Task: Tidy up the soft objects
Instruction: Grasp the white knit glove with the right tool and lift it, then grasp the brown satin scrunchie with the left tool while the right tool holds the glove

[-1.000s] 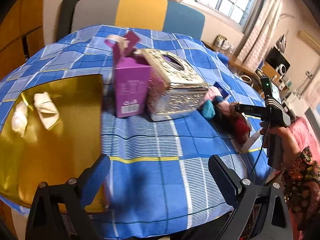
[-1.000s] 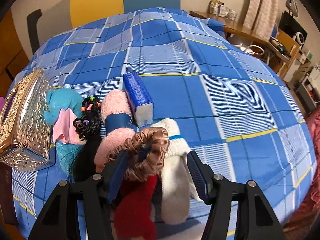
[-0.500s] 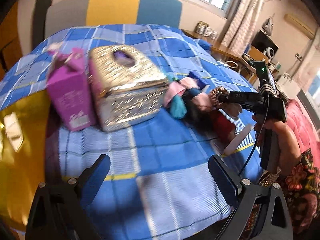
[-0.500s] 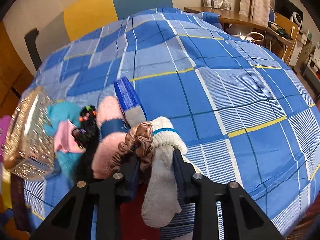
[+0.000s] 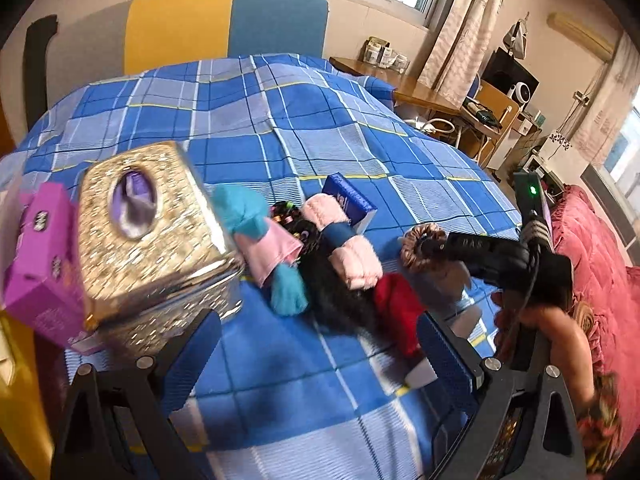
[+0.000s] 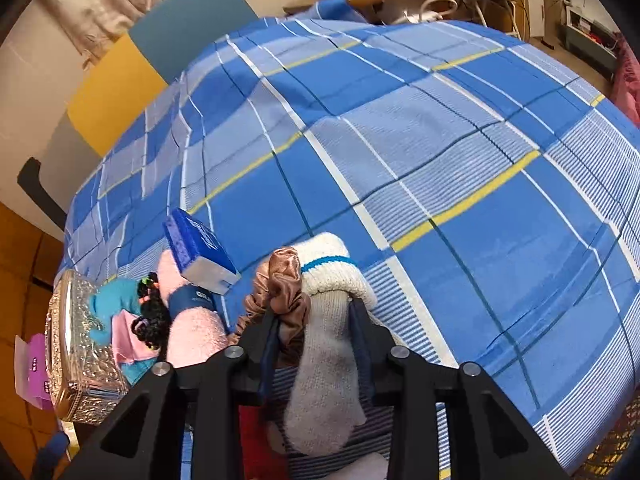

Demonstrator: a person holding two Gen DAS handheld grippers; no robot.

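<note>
My right gripper (image 6: 314,332) is shut on a brown satin scrunchie (image 6: 280,288) and a white sock (image 6: 324,344) with a blue stripe, lifted off the pile. In the left wrist view the scrunchie (image 5: 420,240) hangs at the right gripper's tip. On the blue plaid cloth (image 5: 280,128) lie a pink rolled towel (image 5: 344,240), a teal and pink cloth (image 5: 260,240), a black hair piece (image 5: 332,280) and a red cloth (image 5: 396,300). My left gripper (image 5: 316,344) is open and empty, low in front of the pile.
An embossed silver tissue box (image 5: 148,232) and a purple carton (image 5: 36,264) stand left of the pile. A small blue box (image 5: 348,200) lies behind the towel. A gold tray edge (image 5: 16,400) shows far left. A red sofa (image 5: 592,248) is at right.
My right gripper closed on the scrunchie and sock and raised them. My left gripper swung right, from the gold tray toward the pile.
</note>
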